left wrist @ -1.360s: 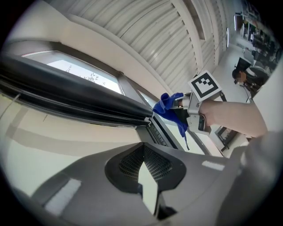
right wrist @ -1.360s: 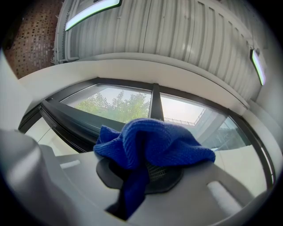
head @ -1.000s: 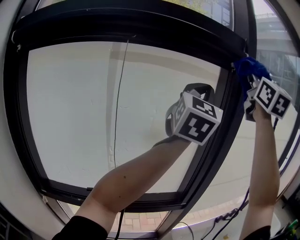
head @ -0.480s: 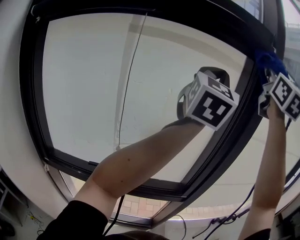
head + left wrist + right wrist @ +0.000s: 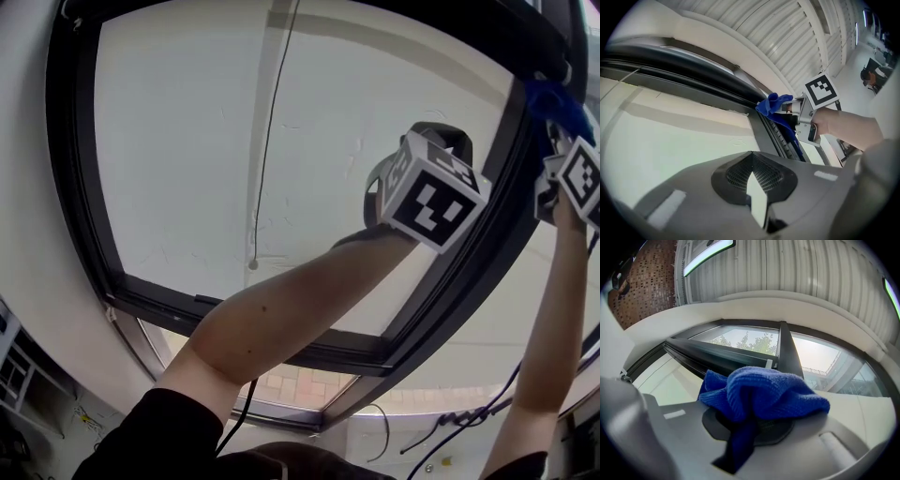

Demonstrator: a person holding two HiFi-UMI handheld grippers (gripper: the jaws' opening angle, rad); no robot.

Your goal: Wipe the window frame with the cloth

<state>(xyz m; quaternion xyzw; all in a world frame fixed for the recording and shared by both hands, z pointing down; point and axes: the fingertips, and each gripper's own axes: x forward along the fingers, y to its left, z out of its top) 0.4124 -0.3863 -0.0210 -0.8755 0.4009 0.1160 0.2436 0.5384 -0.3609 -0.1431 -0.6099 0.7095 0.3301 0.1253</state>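
Thin hanging cord (image 5: 271,141), brick paving (image 5: 291,382) below, slatted ceiling (image 5: 778,28), perhaps trees (image 5: 759,344) outside

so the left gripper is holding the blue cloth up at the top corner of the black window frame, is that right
Not quite: it is the right gripper, not the left, that holds the blue cloth up at the top corner of the black window frame. The right gripper view shows the cloth bunched in its grip. The left gripper is shut on nothing.
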